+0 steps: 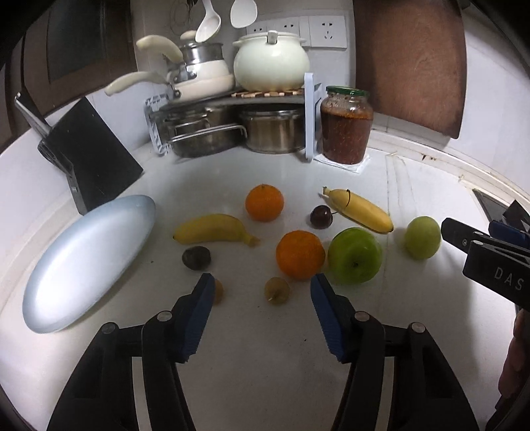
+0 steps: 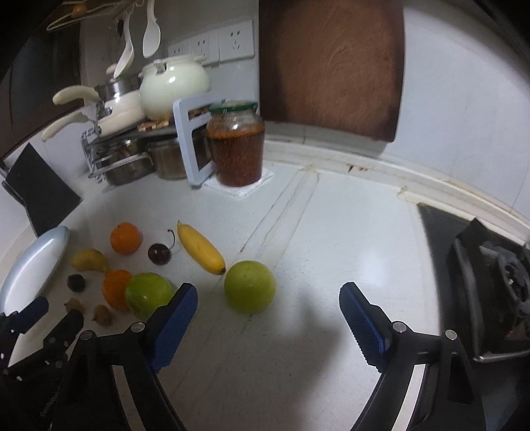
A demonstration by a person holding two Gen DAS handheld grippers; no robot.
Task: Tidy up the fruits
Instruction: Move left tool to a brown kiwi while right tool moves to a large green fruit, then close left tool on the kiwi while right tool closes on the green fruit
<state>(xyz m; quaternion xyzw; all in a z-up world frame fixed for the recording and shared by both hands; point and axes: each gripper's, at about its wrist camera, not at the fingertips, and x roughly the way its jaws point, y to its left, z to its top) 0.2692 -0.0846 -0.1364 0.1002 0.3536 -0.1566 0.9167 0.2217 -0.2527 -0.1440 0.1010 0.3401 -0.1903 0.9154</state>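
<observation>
Beside the big green apple (image 1: 355, 256), both tools hang open with nothing in them: the left tool (image 1: 261, 300) over a small yellow-green fruit (image 1: 277, 289), the right tool (image 2: 268, 300) near a paler apple (image 2: 250, 286).

White countertop (image 2: 331, 232), pale tiled wall with sockets (image 1: 326, 31), brown cutting board (image 2: 331, 66) leaning upright, dim corners

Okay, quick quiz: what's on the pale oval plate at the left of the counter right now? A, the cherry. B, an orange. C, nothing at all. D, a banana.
C: the pale oval plate lies bare, while the bananas, oranges and cherry all sit on the counter.
</observation>
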